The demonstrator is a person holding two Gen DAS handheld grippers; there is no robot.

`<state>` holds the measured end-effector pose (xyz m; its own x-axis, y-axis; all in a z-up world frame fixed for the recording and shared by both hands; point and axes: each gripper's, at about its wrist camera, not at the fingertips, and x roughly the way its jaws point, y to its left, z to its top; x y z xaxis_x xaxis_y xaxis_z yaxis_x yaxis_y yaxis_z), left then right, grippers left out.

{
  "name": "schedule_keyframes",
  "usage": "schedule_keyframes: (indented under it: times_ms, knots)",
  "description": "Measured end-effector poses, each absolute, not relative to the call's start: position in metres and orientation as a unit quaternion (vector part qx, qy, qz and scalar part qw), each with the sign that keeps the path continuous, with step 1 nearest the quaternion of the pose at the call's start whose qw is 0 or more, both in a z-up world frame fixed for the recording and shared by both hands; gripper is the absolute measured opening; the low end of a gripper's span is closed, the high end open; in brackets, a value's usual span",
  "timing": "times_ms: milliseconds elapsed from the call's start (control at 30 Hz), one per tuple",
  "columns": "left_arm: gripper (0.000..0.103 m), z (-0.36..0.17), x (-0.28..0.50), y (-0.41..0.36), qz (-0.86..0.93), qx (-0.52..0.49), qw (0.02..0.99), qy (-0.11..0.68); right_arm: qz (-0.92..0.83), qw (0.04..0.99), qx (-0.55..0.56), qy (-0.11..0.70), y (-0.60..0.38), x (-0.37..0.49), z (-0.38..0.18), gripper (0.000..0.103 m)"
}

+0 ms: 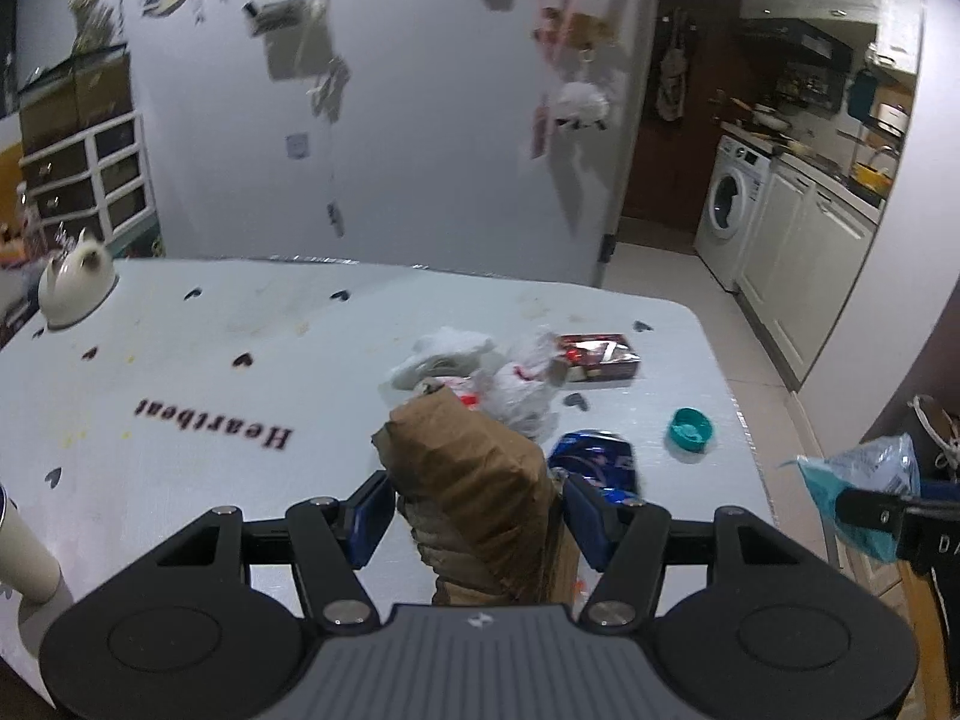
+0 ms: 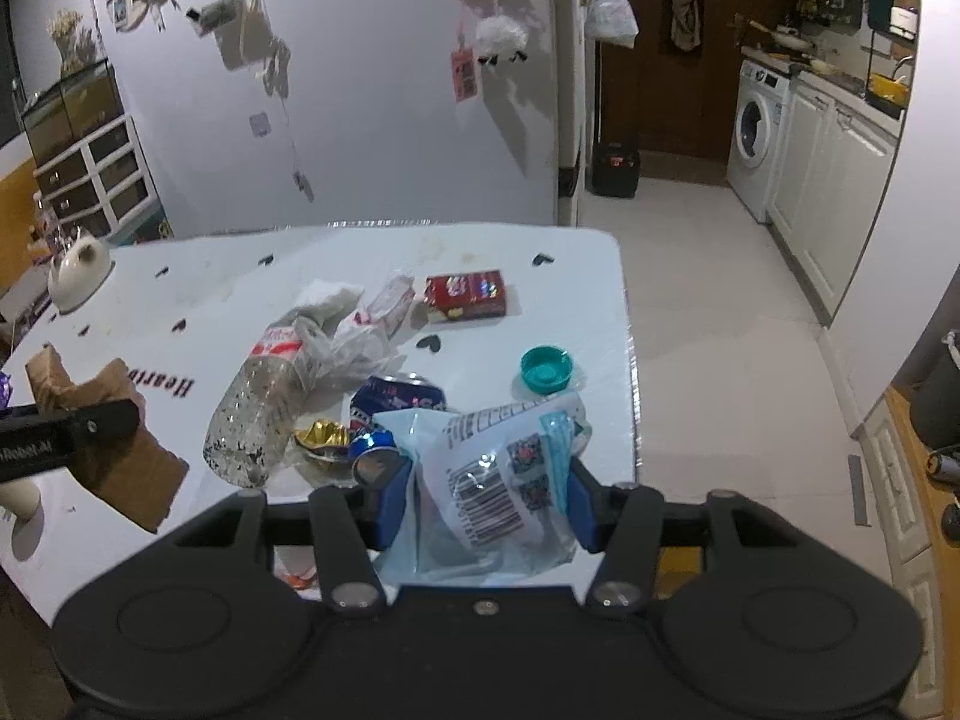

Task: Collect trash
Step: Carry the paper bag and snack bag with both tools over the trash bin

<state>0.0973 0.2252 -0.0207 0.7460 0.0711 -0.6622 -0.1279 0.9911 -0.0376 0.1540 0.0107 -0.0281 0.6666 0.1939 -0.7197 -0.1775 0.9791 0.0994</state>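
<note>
My left gripper (image 1: 477, 510) is shut on a crumpled brown paper bag (image 1: 474, 480), held up above the white table (image 1: 180, 360). My right gripper (image 2: 486, 501) is shut on a clear plastic packet (image 2: 498, 480) with a barcode and a teal strip. On the table lie an empty clear bottle (image 2: 264, 408), white plastic wrappers (image 2: 366, 330), a crushed blue can (image 2: 396, 402), a gold foil scrap (image 2: 324, 435), a red box (image 2: 465, 294) and a teal cap (image 2: 546, 369). The paper bag (image 2: 102, 438) with the left gripper shows at the left of the right wrist view.
A cream cat-shaped pot (image 1: 75, 288) stands at the table's far left corner. A pale cup (image 1: 24, 558) is at the near left edge. A wall hung with decorations rises behind the table. To the right lie a tiled floor, white cabinets and a washing machine (image 2: 759, 138).
</note>
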Motion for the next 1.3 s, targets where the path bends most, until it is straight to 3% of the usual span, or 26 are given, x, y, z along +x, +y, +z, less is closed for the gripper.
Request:
schedule_keyframes:
  times_ms: [733,1300]
  knots:
    - [0.062,-0.016,0.106,0.014,0.027,-0.03,0.938,0.345,0.098,0.923,0.029,0.37,-0.185,0.143,-0.013,0.054]
    - [0.062,-0.059,0.18,-0.116,-0.088,-0.016,0.914,0.396,0.032,0.912,0.061,0.405,-0.315,0.166,-0.049,0.054]
